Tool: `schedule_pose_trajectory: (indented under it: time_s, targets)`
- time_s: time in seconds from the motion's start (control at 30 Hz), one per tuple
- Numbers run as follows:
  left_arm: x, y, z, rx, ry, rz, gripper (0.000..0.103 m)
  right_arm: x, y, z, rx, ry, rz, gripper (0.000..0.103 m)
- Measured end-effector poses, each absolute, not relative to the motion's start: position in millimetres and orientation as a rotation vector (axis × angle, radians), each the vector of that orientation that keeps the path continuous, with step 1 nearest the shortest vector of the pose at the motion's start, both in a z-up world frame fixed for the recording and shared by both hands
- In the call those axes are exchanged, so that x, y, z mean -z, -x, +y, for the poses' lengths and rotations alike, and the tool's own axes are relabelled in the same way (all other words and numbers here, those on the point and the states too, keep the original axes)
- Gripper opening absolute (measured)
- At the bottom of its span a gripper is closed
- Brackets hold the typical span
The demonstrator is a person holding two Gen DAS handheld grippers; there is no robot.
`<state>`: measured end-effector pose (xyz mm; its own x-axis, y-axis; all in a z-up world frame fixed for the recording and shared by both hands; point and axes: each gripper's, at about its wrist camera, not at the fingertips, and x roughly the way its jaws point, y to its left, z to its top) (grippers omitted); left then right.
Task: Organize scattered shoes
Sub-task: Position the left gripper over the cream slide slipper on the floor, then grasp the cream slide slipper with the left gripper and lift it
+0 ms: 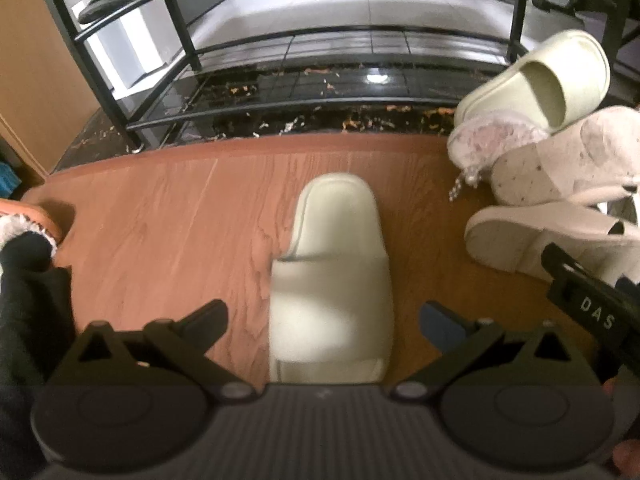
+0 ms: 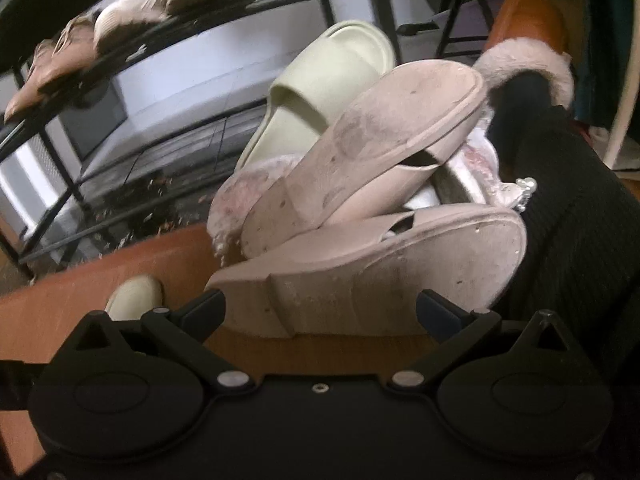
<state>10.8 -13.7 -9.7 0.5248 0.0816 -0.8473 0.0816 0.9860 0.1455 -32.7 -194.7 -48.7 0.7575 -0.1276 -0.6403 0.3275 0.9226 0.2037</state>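
Right under the left gripper point(image 1: 324, 316) lies a single cream slide point(image 1: 334, 268), flat and sole-down on the reddish wooden floor point(image 1: 160, 232), toe pointing away toward the black shoe rack point(image 1: 280, 92). Its jaws stand wide apart, one on each side of the slide's near end, closed on nothing. The right gripper point(image 2: 320, 312) is likewise spread open, empty, facing a heap of shoes: a pale platform sandal point(image 2: 372, 268) on its side with the sole toward the camera, a second sandal point(image 2: 368, 152) leaning across it, a fluffy pink slipper point(image 2: 244, 196) wedged underneath, and the matching cream slide point(image 2: 320, 92) tipped up at the back of the pile.

By my reckoning the job is partly done. Several pinkish shoes point(image 2: 120, 16) sit in a row on an upper shelf of the rack, and something dark rests on another upper shelf in the left view. The lower wire shelves look bare from here. What remains is the heap and the lone slide, so at least five shoes are off the rack, and the two cream slides lie well apart, not yet paired
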Motion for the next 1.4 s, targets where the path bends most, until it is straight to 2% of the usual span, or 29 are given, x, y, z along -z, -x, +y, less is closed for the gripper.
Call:
schedule_pose_trajectory:
  time_s: [0.6,0.9,1.4]
  targets:
    - [17.3,-19.0,-12.6,0.001,-0.14,1.051,0.102,56.8,26.8,-182.7,0.29,-0.22,0.759,0.103]
    - [5.5,-31.3,-26.0,0.05,-0.135,0.993,0.102,44.3,34.9,-191.7,0.331,-0.246,0.615,0.103]
    - [-14.7,-58.2,-50.5,0.129,-0.169,0.9,0.102,44.3,32.9,-199.9,0.346,-0.307,0.63,0.103]
